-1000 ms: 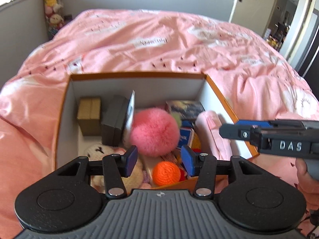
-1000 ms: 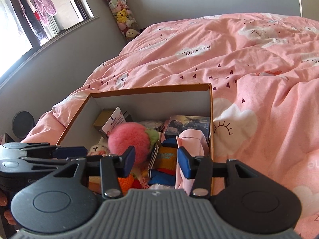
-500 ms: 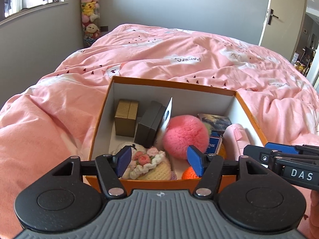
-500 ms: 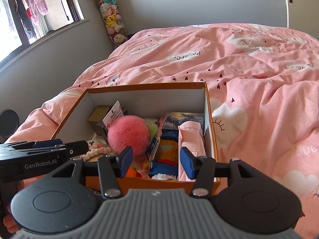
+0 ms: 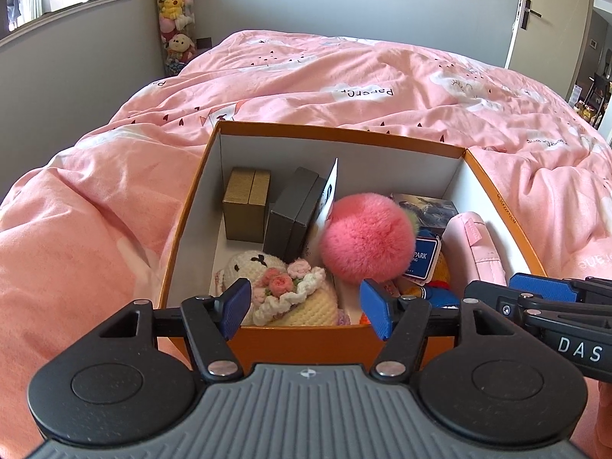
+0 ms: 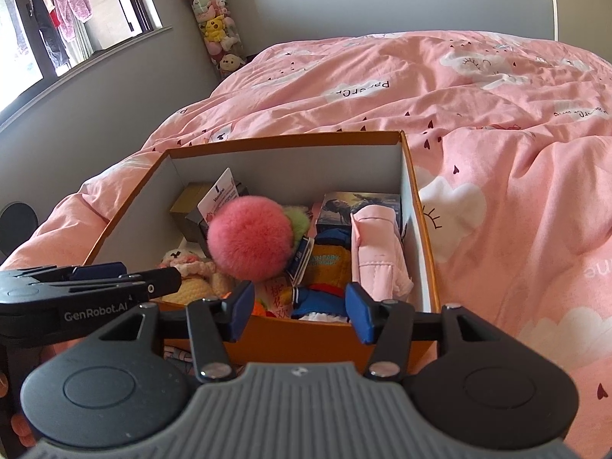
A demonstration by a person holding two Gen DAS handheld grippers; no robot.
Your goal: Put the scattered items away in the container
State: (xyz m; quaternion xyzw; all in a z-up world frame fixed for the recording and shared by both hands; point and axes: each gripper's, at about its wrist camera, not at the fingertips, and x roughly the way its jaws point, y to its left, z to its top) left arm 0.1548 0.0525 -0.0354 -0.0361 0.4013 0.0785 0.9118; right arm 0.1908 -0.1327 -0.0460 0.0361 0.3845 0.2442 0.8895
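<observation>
An orange box [image 5: 306, 340] with white inner walls sits on the pink bed; it also shows in the right wrist view [image 6: 313, 340]. Inside lie a pink pompom [image 5: 367, 243], a gold box [image 5: 246, 202], a dark grey box [image 5: 292, 214], a crocheted doll with a flower hat [image 5: 283, 294], a pink pouch [image 5: 478, 244] and blue and orange items. My left gripper [image 5: 306, 308] is open and empty in front of the box's near wall. My right gripper [image 6: 300, 311] is open and empty at the same wall, to the right of the left one.
The pink duvet [image 5: 382, 76] covers the bed all around the box. A tall tube of plush toys [image 5: 176, 15] stands in the far left corner by the grey wall. A door [image 5: 550, 11] is at the far right.
Both grippers have drawn back and up from over the box to just in front of its near wall. They stayed open and empty. The items in the box have not moved.
</observation>
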